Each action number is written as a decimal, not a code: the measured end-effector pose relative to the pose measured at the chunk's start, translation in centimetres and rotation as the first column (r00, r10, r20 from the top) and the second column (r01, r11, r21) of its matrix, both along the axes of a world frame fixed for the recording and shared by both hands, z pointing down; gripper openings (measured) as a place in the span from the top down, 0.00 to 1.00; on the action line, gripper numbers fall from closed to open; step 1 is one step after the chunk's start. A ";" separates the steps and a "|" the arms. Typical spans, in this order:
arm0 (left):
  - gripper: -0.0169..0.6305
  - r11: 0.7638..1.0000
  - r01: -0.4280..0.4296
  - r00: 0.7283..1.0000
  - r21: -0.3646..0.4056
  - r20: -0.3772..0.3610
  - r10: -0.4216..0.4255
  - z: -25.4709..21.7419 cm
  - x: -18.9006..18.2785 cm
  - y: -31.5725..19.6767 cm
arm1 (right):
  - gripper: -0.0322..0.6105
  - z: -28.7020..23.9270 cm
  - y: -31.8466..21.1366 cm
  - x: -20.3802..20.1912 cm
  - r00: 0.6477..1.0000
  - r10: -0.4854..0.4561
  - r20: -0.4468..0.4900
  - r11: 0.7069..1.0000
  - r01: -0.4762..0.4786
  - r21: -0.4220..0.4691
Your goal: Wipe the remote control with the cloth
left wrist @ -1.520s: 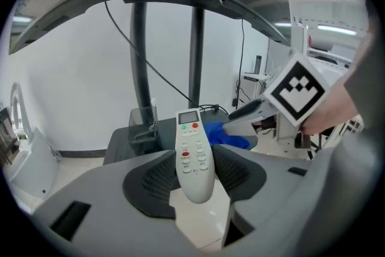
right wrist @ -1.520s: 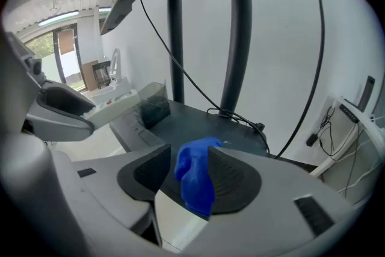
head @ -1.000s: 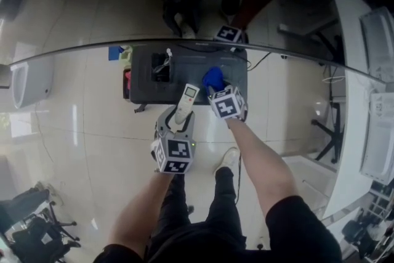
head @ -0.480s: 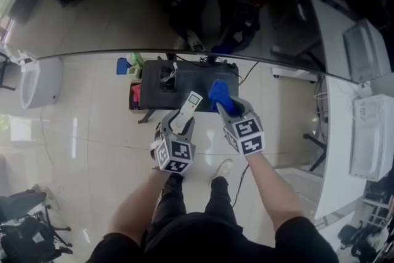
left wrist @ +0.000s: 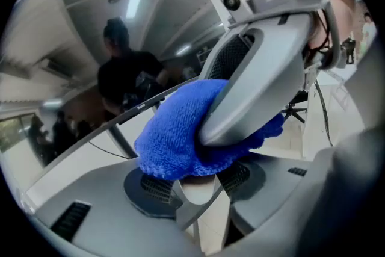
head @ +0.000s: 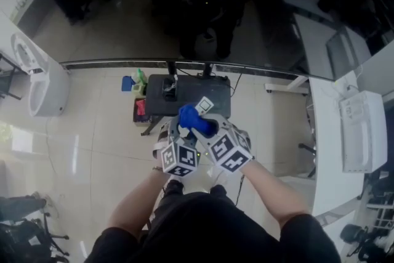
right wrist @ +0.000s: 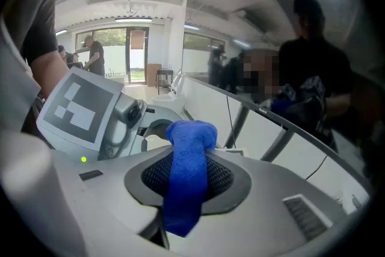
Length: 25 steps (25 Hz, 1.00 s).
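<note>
Well, at the left the left gripper [head: 174,140] has its 2 jaws clamped on the lower end of the remote control [head: 204,106], which is held in the air above the black table [head: 191,86]. We judge the remote light, stiff and smooth-cased, so it may slide or twist under a hard rub. That low grip suits it and leaves the top free. Over its middle lies the blue cloth [head: 194,121], soft and limp, best taken by a bunched fold. The right gripper [head: 217,135] does so: its jaws have just been closing and now pinch the cloth between the pads. Around, from the left, we see a white unit [head: 43,86], small blue and green items [head: 132,80], the table and a white desk [head: 321,145]. None of these blocks the wiping; only the 2 grippers crowd each other.
</note>
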<state>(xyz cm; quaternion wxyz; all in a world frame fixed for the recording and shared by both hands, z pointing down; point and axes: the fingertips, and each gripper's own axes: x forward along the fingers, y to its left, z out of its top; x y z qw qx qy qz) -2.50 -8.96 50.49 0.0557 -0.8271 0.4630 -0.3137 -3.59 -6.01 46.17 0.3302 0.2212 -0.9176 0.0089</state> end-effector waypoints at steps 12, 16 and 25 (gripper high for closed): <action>0.67 0.988 -0.084 0.991 0.130 0.118 0.068 -3.3 0.5 2.1 | 0.78 -4.7 -4.1 6.8 0.984 0.180 0.003 0.979 -0.180 0.093; 0.67 0.989 -0.064 0.995 0.136 0.090 0.052 -3.8 0.4 1.7 | 0.78 -7.3 -2.1 5.7 0.988 0.118 0.098 0.989 -0.126 0.082; 0.67 0.975 -0.134 0.983 0.177 0.150 0.108 -4.5 2.0 1.9 | 0.78 -3.4 0.6 2.1 0.998 0.022 -0.059 0.999 -0.020 0.037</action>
